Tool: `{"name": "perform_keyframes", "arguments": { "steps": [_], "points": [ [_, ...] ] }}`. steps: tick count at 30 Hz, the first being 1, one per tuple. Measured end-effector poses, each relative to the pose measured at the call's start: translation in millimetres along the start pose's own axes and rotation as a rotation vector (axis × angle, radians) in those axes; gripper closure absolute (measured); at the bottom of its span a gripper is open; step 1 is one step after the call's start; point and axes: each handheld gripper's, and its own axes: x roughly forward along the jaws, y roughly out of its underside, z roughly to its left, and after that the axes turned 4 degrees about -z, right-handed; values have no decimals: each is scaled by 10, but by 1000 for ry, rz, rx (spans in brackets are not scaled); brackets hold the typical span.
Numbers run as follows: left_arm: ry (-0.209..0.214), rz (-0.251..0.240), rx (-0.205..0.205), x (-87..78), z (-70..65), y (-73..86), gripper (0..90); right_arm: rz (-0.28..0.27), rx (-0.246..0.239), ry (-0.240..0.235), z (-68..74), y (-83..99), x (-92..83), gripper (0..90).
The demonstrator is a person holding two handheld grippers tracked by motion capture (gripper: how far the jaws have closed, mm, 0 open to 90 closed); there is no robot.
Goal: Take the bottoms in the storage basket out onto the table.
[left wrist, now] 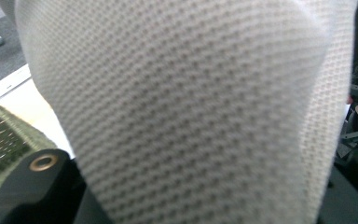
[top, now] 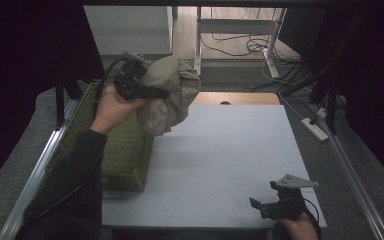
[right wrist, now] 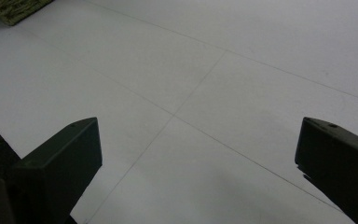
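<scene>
Left tool [top: 142,82]: jaws clamped on a bunched beige cloth [top: 167,95], held up in the air over the near-right corner of the green woven basket [top: 125,150] and the left edge of the bench [top: 220,160]. The cloth hangs as a loose bundle below and to the right of the grip; its lowest fold sits just above the bench, apparently not touching.

Right tool [top: 275,202]: jaws wide apart, nothing between them, resting low at the near right edge of the bench, well apart from the cloth.

Risks, as judged from this moment:
- The grip takes only a pinch of a bulky bundle. The fabric could slide out of the jaws if the bundle swings, and the cloth would drop partly on the basket rim, partly on the bench.
- A hanging fold could snag the basket's woven edge and drag the basket along.
- The cloth could unfurl unevenly, leaving it crumpled once laid down.

View comparison:
- The left gripper view has the cloth [left wrist: 191,107] pressed close to the lens: a honeycomb knit texture, not legible from above. A strip of basket [left wrist: 2,140] shows at lower left.
- The high view gives the bundle's shape and its place over the basket.
- The right gripper view shows open jaws over bare bench [right wrist: 191,93], with a basket corner [right wrist: 14,9] at upper left.
</scene>
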Motion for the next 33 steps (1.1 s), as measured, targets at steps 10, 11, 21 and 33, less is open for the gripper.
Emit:
{"name": "perform_keyframes", "arguments": {
  "steps": [10, 11, 21, 33],
  "points": [
    [38, 37, 27, 358, -123, -19, 655, -1, 0, -2, -1, 1, -2, 9],
    [42, 39, 29, 394, -136, -18, 655, -1, 0, -2, -1, 1, -2, 10],
    [81, 69, 31, 763, -218, 20, 653, -2, 0, -5, 0, 2, -5, 9],
    [77, 114, 5, 1182, -207, 120, 648, -3, 0, -7, -1, 2, -6, 9]
  ]
}}
